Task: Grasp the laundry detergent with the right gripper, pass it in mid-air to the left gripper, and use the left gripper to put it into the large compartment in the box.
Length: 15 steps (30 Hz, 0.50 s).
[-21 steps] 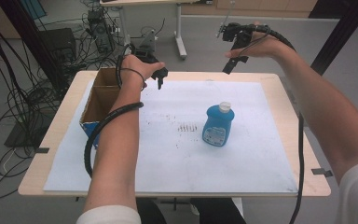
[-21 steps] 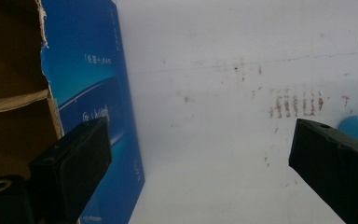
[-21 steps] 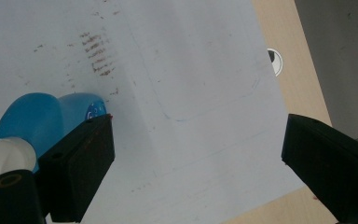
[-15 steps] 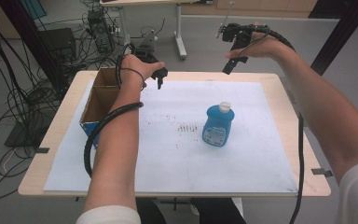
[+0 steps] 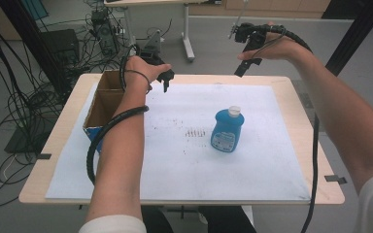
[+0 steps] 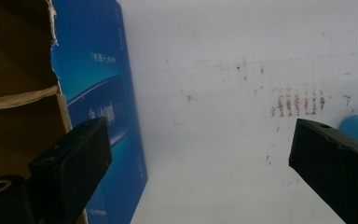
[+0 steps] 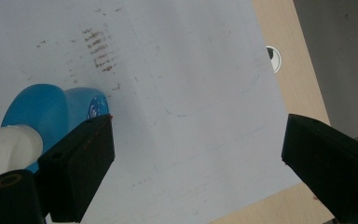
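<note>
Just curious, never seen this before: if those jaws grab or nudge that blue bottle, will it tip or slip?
The bottle stands upright on a wide base, so a low nudge would probably slide it; a push near the white cap might tip it. Its smooth, rounded plastic looks somewhat slippery and may flex when squeezed.

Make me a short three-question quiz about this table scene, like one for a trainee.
1. True or false: the blue bottle stands upright on the white sheet.
2. Which side of the table holds the cardboard box, as the high view shows it: A left, B right, C middle?
3. What is between the jaws of the left gripper and the right gripper?

Key
1. True; its white cap is on top.
2. A.
3. Nothing; both are open and raised above the table's far edge, apart from the bottle.
</note>
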Motion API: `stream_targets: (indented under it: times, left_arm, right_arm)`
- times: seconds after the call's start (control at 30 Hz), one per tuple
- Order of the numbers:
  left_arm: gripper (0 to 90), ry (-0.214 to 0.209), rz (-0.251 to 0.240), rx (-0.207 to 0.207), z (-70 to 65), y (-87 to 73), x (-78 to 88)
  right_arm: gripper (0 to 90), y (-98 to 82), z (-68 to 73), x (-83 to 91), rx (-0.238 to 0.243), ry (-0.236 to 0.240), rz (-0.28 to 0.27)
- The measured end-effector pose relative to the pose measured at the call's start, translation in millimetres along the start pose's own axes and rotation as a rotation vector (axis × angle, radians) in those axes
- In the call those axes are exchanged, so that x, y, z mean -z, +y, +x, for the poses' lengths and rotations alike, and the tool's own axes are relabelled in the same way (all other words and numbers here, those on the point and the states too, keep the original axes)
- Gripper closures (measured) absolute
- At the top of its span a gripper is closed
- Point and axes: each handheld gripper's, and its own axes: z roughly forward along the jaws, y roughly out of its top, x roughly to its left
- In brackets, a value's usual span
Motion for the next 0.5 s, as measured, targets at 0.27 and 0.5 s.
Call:
stream_targets:
  times: [0.27, 0.5]
  left_arm:
    - [6.2, -0.002, 0.001, 0.000, -0.7, -2.5, 1.9]
    - [6.2, -0.006, -0.005, -0.001, 0.6, -5.6, 2.8]
  right_arm:
    - [9.1, -11.0, 5.1, 5.2, -0.001, 0.003, -0.006]
    - [9.0, -25.3, 11.7, 9.7, -0.006, 0.012, -0.017]
